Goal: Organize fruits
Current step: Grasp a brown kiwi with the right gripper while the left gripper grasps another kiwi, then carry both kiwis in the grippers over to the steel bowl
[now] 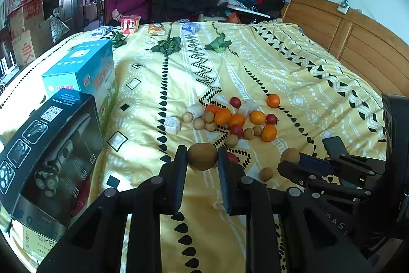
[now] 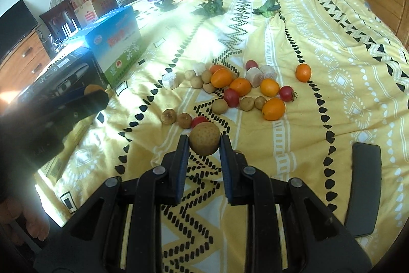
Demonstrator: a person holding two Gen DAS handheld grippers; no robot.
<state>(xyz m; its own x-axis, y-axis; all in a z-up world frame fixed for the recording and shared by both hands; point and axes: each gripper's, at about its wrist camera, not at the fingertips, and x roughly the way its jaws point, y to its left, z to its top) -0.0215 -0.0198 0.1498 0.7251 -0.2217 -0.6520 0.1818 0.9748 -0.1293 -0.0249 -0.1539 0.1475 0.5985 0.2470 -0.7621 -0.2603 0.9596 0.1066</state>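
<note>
Your left gripper (image 1: 202, 157) has its fingers clamped on a smooth brown longan (image 1: 202, 156), low centre of its view. Your right gripper (image 2: 204, 142) pinches a rough, tan, round longan (image 2: 205, 138) the same way. Beyond both, glossy oranges (image 2: 222, 77), red cherry tomatoes (image 2: 231, 97) and more small longans cluster mid-frame on the yellow patterned bedspread (image 2: 319, 68).

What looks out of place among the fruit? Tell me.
White chunks that do not look like fruit lie mixed into the pile. One orange sits apart to the right. Each gripper holds a brown fruit.
</note>
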